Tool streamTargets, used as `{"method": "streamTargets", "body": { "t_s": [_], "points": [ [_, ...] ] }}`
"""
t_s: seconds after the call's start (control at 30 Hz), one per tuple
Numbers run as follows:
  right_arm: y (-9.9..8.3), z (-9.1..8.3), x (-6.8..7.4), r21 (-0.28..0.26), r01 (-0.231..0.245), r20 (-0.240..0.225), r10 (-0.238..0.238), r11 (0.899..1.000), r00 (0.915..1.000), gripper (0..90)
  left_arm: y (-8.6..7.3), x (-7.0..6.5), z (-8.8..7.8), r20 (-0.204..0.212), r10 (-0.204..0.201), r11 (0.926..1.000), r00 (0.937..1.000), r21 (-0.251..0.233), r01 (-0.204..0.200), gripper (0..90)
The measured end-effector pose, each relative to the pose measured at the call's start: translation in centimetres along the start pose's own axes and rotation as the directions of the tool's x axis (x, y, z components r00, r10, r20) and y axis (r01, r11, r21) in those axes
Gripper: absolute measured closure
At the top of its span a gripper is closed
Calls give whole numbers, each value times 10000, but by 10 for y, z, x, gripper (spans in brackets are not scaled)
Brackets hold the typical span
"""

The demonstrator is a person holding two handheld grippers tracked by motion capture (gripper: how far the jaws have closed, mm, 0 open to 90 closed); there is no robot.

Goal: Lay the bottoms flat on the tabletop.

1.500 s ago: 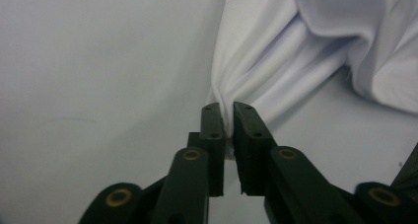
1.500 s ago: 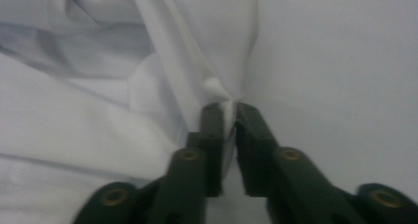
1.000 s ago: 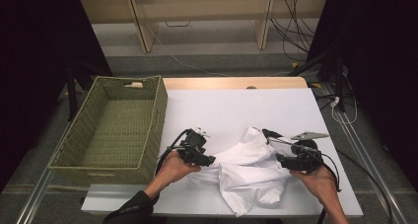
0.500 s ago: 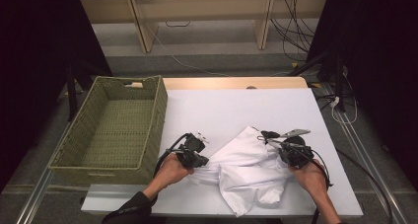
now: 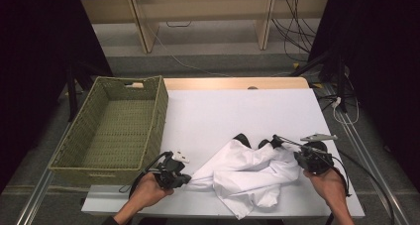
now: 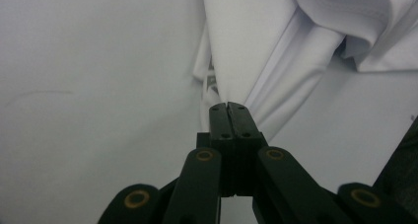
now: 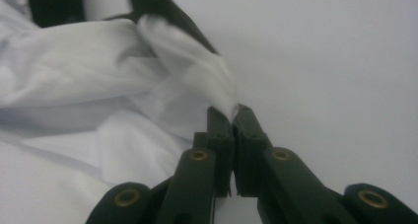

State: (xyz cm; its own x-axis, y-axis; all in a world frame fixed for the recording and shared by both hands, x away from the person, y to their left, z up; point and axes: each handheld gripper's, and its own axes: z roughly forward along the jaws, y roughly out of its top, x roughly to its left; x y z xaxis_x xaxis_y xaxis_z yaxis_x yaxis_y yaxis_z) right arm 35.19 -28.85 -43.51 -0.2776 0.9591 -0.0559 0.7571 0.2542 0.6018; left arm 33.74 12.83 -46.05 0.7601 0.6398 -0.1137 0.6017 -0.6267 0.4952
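On table (image 5: 237, 106), both claws pinch white garment (image 5: 247, 173).

White-topped bench (image 5: 237, 111) in even light, pale wooden strip (image 5: 233, 83) along its far edge. Beyond that edge, grey floor (image 5: 208, 66) and light wooden furniture legs (image 5: 141, 29) and (image 5: 265, 22). Loose black cables (image 5: 292, 31) across the floor past the far right corner. Black curtains (image 5: 381, 61) to the right, darkness to the left. Metal rails (image 5: 356, 140) beside both side edges of the bench.
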Motion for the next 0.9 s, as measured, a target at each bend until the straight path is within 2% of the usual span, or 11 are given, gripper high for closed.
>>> {"method": "streamTargets", "body": {
  "t_s": [0.1,0.23,0.33,0.43,0.5,0.53,0.57,0.73,0.8,0.87,0.9],
  "points": [
    [-9,9,-9,658,-208,204,195,9976,9996,876,-4,-4,0,63,59,9999,10000,103,-59,900],
    [-14,16,-14,1169,-320,193,300,9926,9994,861,-4,-6,0,182,173,9995,9997,247,-178,897],
    [-12,14,-16,1077,-543,86,536,9927,9985,718,5,-3,-4,-128,-73,9997,9999,-233,70,865],
    [-7,10,-18,708,-932,-108,942,9931,9955,529,22,-1,-5,-244,-362,9962,9990,-807,341,734],
    [-6,10,-19,613,-949,-107,957,9936,9953,508,36,1,0,-207,-464,9944,9987,-960,442,703],
    [-5,10,-19,530,-1038,-116,1045,9932,9945,478,48,0,8,-153,-445,9955,9989,-839,430,632],
    [-5,10,-19,530,-1038,-116,1045,9932,9945,478,48,0,8,-153,-445,9955,9989,-839,430,606],
    [-6,15,-23,668,-1098,-187,1113,9917,9936,445,69,4,34,113,-678,9973,9976,-289,681,543],
    [-6,18,-24,731,-1141,-207,1159,9908,9930,448,72,5,43,169,-665,9977,9976,-116,667,583],
    [-5,21,-24,884,-1116,-240,1141,9898,9932,477,72,4,50,426,-609,9981,9972,63,607,693],
    [-5,26,-23,1125,-1067,-302,1108,9879,9934,553,72,3,52,448,-513,9986,9977,126,508,827]
  ]
}}
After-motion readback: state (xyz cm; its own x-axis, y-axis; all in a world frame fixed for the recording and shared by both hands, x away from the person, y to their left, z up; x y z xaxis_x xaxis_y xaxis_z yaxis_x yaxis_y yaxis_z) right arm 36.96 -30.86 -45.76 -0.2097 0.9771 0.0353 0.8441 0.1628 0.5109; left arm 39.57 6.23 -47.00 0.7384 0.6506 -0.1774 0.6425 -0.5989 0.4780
